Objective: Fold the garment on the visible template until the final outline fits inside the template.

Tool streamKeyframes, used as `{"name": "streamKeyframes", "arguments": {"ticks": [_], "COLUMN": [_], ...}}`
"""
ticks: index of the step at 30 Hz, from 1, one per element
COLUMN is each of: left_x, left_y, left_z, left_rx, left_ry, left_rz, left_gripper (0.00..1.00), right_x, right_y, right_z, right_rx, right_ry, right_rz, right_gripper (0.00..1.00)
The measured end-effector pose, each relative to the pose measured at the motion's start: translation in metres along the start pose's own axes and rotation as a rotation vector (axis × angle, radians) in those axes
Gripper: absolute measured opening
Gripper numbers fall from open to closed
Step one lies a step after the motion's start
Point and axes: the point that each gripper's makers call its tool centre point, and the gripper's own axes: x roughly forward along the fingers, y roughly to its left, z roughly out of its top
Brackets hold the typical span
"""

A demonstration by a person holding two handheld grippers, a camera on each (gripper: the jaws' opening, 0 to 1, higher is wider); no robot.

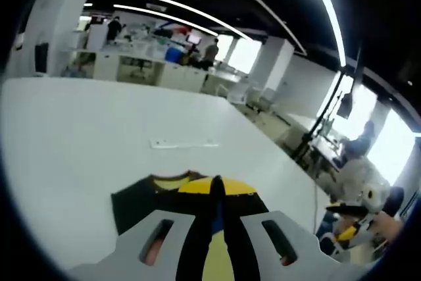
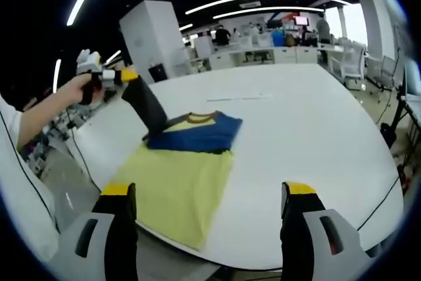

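White desk (image 2: pixel 309 136) is carrying a yellow mat (image 2: pixel 174 192) at its near left edge, with a blue-and-yellow shirt (image 2: pixel 197 133) lying folded on the mat's far end. Left claw (image 2: pixel 154 120) is pinching the shirt's left edge, jaws closed. Right claw (image 2: pixel 207 218) is hovering near, jaws spread wide.

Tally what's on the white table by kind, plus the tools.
Garment (yellow, blue and dark panels): 1
Strip lying flat on the table beyond the garment: 1
Left tool, shut on the garment's dark sleeve: 1
Right tool, open: 1
Total: 4
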Motion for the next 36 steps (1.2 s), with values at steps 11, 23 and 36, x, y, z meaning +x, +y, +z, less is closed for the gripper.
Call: {"name": "streamKeyframes", "arguments": {"ticks": [11,23,36], "left_x": [0.013,0.031,0.054], "left_y": [-0.005,-0.008,-0.011], "left_z": [-0.006,-0.019,-0.035], "left_rx": [-0.028,-0.092,-0.134], "left_ry": [0.006,0.004,0.017], "left_rz": [0.002,0.027,0.052], "left_gripper": [0.00,0.00,0.00], "right_x": [-0.009,-0.012,-0.018], "right_y": [-0.003,-0.007,-0.016], "right_z": [-0.003,-0.007,-0.010], "right_rx": [0.006,0.010,0.021], "right_ry": [-0.004,0.003,0.007], "right_rz": [-0.012,-0.007,-0.018], "right_gripper": [0.91,0.91,0.91]}}
